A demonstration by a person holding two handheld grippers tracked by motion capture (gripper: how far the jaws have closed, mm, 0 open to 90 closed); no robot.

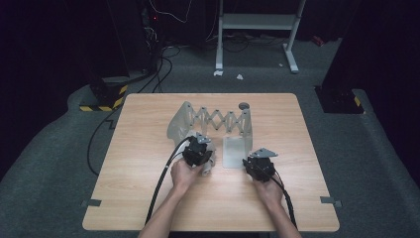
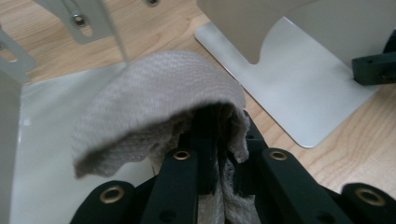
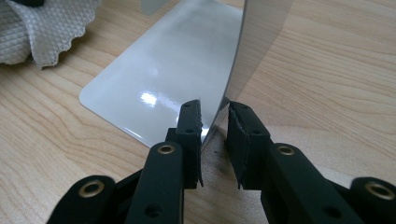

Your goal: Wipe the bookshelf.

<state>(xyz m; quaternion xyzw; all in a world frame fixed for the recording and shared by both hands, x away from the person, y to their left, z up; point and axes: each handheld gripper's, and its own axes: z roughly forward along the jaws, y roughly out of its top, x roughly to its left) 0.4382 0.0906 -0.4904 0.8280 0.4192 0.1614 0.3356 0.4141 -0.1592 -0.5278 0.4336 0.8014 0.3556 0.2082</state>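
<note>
Wooden table [image 1: 148, 198], left tool [image 2: 212, 126] clamping grey cloth [image 2: 159, 88], right tool [image 3: 214, 119] narrow astride metal rack's upright plate [image 3: 247, 51].

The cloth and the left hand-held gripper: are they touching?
Touching. In the left gripper view the cloth is pinched between the closed jaws of the left hand-held gripper and folds over their tips.

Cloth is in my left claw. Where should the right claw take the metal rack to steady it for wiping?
Take the rack by the thin upright end plate, edge-on from the person's side. The right claw already straddles that edge; the flat foot lies too flush to pinch.
</note>
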